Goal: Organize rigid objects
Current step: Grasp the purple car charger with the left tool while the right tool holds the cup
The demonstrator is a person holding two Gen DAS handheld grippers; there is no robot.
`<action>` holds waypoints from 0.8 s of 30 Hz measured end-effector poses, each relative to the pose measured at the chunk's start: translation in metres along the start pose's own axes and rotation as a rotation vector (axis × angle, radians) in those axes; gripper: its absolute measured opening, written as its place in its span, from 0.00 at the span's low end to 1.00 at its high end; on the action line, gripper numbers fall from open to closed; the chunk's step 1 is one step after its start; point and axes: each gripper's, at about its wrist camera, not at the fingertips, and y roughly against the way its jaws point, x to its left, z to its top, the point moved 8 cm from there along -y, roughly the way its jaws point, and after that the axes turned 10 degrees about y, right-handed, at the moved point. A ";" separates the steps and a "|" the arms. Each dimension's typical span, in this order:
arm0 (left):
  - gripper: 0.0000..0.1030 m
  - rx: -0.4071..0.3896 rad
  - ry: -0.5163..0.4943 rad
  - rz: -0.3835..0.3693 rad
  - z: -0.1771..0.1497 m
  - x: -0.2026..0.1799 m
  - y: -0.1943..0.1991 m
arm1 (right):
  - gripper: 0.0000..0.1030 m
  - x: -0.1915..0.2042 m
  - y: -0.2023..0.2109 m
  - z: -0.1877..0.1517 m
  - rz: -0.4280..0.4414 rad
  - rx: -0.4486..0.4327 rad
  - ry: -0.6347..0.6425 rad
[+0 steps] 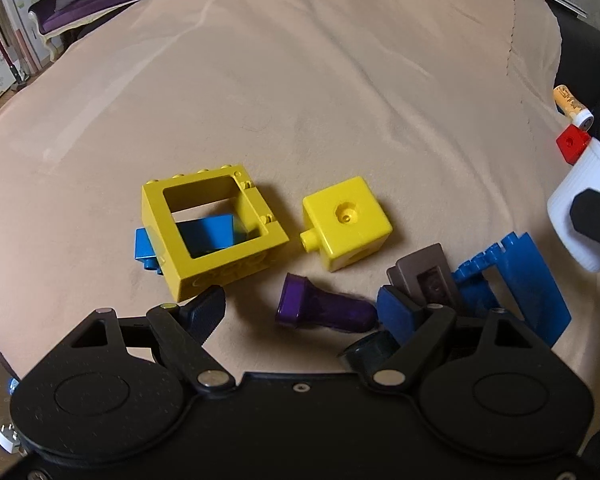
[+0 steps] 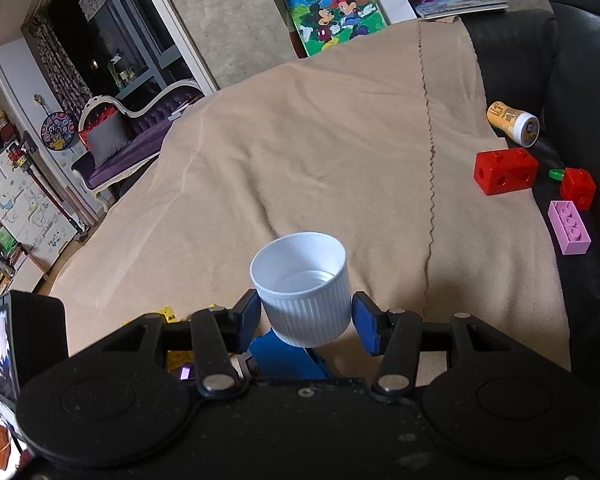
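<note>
I'm working over a tan blanket [image 2: 300, 152] draped on a black leather sofa [image 2: 580, 40]. Off to the side there's a purple chaise [image 2: 140, 128] with a white carved frame, a dark glass door [image 2: 100, 32] behind it, beige wall [image 2: 228, 12], white cabinets [image 2: 12, 192]. Soft daylight everywhere.

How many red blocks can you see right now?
2. The long red block lies at the blanket's right edge; the small red cube sits just right of it. Others may be hidden.
</note>
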 end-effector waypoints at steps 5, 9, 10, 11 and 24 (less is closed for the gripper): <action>0.78 -0.020 0.006 -0.020 -0.008 0.004 0.001 | 0.48 0.004 -0.001 -0.003 0.007 0.007 -0.002; 0.79 -0.003 0.022 -0.035 -0.014 0.007 0.001 | 0.48 0.006 -0.001 -0.004 0.006 0.006 0.002; 0.79 -0.007 0.020 -0.032 -0.014 0.007 0.002 | 0.48 0.006 -0.001 -0.004 0.000 0.004 0.004; 0.79 -0.007 0.019 -0.031 -0.015 0.006 0.003 | 0.48 0.006 -0.001 -0.003 -0.001 0.003 0.006; 0.54 -0.020 -0.075 -0.056 -0.034 -0.013 0.001 | 0.48 0.007 0.001 -0.002 0.008 -0.003 0.005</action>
